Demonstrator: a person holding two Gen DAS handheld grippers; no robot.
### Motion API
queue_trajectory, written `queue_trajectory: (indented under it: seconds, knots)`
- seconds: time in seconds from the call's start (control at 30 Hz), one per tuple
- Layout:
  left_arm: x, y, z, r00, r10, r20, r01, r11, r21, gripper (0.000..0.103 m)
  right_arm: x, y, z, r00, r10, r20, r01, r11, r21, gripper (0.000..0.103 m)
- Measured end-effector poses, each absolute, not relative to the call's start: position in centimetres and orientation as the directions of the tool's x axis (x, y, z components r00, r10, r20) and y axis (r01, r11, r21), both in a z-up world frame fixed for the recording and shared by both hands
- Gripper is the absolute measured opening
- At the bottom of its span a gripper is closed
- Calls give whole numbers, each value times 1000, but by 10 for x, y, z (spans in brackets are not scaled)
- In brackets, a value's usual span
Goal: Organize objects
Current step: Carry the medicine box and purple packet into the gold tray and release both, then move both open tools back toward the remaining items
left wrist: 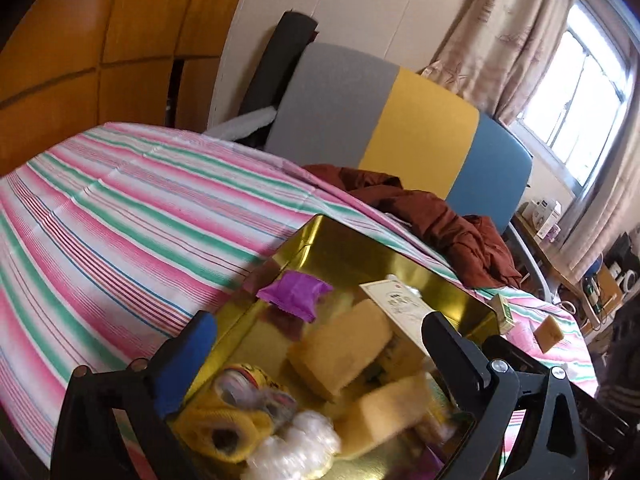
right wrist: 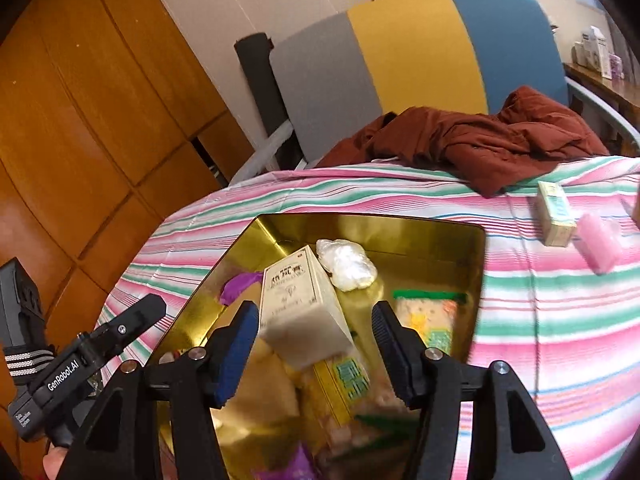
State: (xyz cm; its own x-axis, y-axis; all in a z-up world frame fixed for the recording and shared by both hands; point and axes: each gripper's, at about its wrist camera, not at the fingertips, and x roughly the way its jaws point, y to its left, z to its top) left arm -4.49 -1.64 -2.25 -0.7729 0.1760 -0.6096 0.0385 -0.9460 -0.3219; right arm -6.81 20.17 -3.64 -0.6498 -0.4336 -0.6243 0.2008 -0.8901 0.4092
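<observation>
Both grippers, left (left wrist: 320,344) & right (right wrist: 314,338), jaws apart over shiny gold tin (right wrist: 478,264), cluttered w/ sponges (left wrist: 340,344).

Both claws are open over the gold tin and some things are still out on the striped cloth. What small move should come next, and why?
Probably swing the right claw toward the small box on the cloth. It hangs open over the tin, gripping nothing, while that box and the pink item beside it lie outside the tin on its side.
</observation>
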Motion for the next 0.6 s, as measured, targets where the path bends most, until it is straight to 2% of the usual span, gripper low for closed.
queue_trajectory:
  seconds: [0.43,0.6]
  knots:
    - [-1,75,-9,-730,344,-591,-181,-931,-318,103,1,273,-34,-732,-267,-627,98,-952,290,60]
    - [11,125,-7,-691,413,-594,-280,-910,-307,103,23,320,-46,-741,-212,-637,0,-949,316,60]
